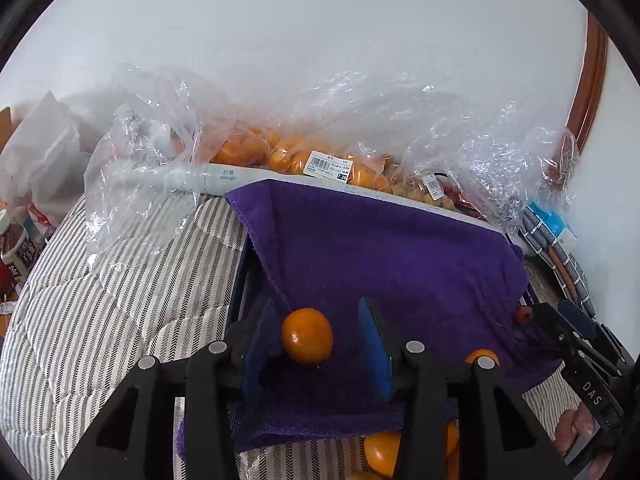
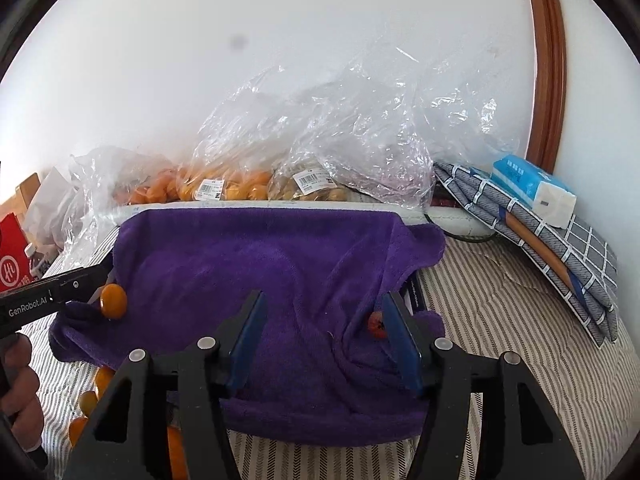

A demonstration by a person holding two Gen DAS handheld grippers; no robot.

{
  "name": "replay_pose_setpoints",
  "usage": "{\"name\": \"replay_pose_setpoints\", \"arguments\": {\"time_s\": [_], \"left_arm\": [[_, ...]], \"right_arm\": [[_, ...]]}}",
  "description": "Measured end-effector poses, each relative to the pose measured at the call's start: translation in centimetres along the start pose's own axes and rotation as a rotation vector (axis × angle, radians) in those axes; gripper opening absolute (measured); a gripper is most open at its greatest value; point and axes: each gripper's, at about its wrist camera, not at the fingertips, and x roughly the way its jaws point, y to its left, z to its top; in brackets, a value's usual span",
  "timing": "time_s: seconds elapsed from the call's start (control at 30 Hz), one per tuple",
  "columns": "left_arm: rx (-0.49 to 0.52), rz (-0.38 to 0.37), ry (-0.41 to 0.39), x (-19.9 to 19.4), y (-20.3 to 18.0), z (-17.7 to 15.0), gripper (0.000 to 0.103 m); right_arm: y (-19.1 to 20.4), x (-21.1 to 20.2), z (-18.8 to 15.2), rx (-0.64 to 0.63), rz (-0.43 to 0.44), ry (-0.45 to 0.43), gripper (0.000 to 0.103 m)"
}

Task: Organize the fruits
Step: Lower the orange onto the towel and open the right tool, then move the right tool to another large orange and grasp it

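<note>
A purple towel (image 1: 392, 256) drapes over a box on the striped bedding; it also shows in the right wrist view (image 2: 256, 264). My left gripper (image 1: 320, 336) is open, with a small orange (image 1: 307, 335) lying on the towel between its fingers, close to the left one. The same orange (image 2: 113, 301) sits by the left gripper's tip in the right wrist view. My right gripper (image 2: 324, 336) is open over the towel, a small red fruit (image 2: 377, 325) touching its right finger. More oranges (image 1: 382, 454) lie on the bedding below the towel's front edge.
Clear plastic bags of oranges (image 2: 224, 188) and pale yellow-brown fruits (image 2: 308, 190) lie behind the towel against the white wall. A tissue pack (image 2: 534, 190) rests on folded checked cloth at right. A red carton and a bottle (image 2: 34, 262) stand at left.
</note>
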Motion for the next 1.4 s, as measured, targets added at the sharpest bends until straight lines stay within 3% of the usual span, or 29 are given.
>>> {"name": "replay_pose_setpoints", "arguments": {"time_s": [0.23, 0.57, 0.7, 0.77, 0.97, 1.1, 1.4], "left_arm": [[0.031, 0.004, -0.061, -2.5, -0.8, -0.1, 0.047], [0.062, 0.062, -0.025, -5.5, 1.0, -4.7, 0.05], [0.051, 0.078, -0.02, -6.8, 2.6, -6.5, 0.051], [0.041, 0.068, -0.023, -7.1, 3.3, -7.3, 0.058], [-0.029, 0.033, 0.012, -7.1, 5.3, -8.3, 0.058], [-0.083, 0.011, 0.018, -7.1, 6.2, -8.7, 0.058], [-0.064, 0.042, 0.032, -6.4, 5.8, -9.0, 0.058]], "right_arm": [[0.6, -2.9, -0.8, 0.002, -0.029, 0.059, 0.059], [2.7, -6.6, -4.3, -0.005, 0.024, 0.104, 0.059], [3.2, -7.0, -6.0, 0.019, 0.061, 0.142, 0.059], [3.4, -7.2, -6.8, 0.026, 0.074, 0.155, 0.059], [3.9, -7.6, -7.9, 0.042, 0.107, 0.175, 0.059], [4.2, -7.5, -8.3, 0.06, 0.175, 0.197, 0.059], [5.7, -5.0, -9.4, 0.008, 0.18, 0.278, 0.056]]}}
